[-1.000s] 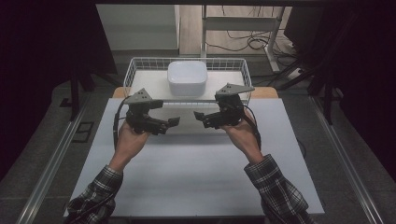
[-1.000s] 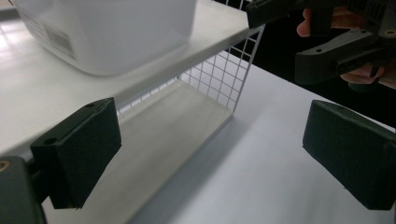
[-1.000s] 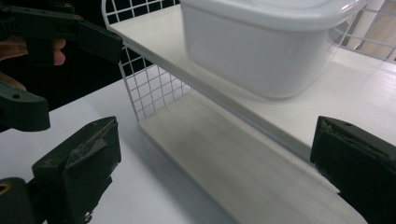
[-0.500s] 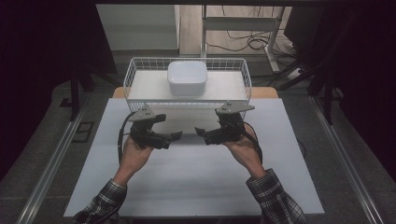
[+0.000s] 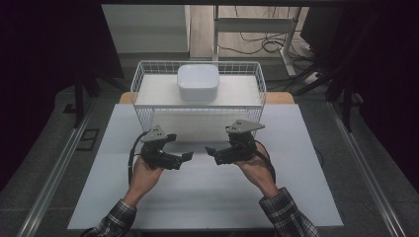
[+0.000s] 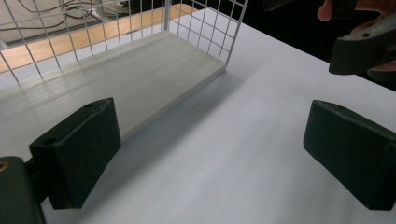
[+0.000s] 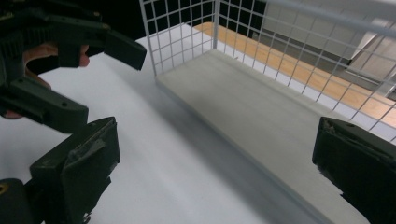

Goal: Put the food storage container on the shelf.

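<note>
Standing beside the person, I see both hands held low over the white-topped counter (image 5: 207, 197), each one wrapped around a black two-jaw claw with a grey three-cornered plate on top. The left claw (image 5: 184, 158) points inward toward the middle of the counter, and its jaws stand well apart with nothing between them; along its own camera, the left claw (image 6: 210, 149) frames bare white surface. The right claw (image 5: 211, 150) points back at it from the other side, jaws likewise spread wide and empty, and the right claw (image 7: 215, 172) in its own camera looks across the counter toward the basket. The two tips face each other, near but not touching, just in front of the basket's near wall.

That white wire-mesh basket (image 5: 148, 106) sits at the far side of the counter, its floor a pale grey board. Inside it, toward the back and about centred, rests a white rounded-square bowl (image 5: 198, 82), upright, well apart from both claws. A strip of light wooden tabletop (image 5: 280, 97) shows behind the white surface on either side of the basket. The person's checked plaid sleeves (image 5: 289, 215) come in from the near edge. Beyond the counter, loose cables lie on the floor (image 5: 252, 44).
</note>
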Demonstrator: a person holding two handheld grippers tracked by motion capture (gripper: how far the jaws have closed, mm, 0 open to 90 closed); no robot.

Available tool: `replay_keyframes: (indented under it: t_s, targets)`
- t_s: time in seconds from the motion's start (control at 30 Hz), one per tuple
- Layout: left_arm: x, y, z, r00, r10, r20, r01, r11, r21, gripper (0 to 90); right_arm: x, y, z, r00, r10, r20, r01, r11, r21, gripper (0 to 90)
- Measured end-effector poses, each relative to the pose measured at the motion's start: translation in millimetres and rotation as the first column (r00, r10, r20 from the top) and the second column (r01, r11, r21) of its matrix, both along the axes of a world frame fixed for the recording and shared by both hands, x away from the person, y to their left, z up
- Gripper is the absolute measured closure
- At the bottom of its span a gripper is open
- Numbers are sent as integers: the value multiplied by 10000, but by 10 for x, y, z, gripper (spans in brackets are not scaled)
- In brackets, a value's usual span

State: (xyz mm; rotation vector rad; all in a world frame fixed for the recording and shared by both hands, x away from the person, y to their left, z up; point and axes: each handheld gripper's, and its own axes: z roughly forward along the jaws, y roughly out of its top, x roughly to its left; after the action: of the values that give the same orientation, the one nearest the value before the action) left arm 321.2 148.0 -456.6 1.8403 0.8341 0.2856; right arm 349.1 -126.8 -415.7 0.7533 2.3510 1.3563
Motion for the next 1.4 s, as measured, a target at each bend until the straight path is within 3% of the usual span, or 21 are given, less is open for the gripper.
replay_keyframes:
  t_s: [0.1, 0.3, 0.53, 0.8, 1.1, 1.4]
  targets:
    - [-44, 27, -54, 10000, -30, -92, 29, 10000, -45, 38, -41, -16, -92, 10000, 16, 77, -14, 9994, -349, 6]
    - [-104, 60, -85, 10000, 80, -13, -80, 9998, 202, 55, -94, -133, -178, 9999, -123, -43, 121, 9989, -443, 5]
    - [-172, 106, -113, 9999, 144, -27, -144, 9999, 57, 54, -149, -256, -209, 9993, -303, -231, 296, 9991, -289, 6]
    - [-285, 134, -201, 9998, 97, -172, -92, 9996, 282, 52, -234, -333, -222, 9986, -421, -324, 418, 9991, -106, 5]
    - [-369, 101, -310, 9994, -24, -345, 37, 9993, 373, 51, -339, -391, -382, 9978, -490, -444, 475, 9983, -345, 6]
    - [-445, 66, -398, 9988, -146, -469, 178, 9976, 670, 52, -409, -437, -448, 9980, -494, -383, 477, 9978, -460, 6]
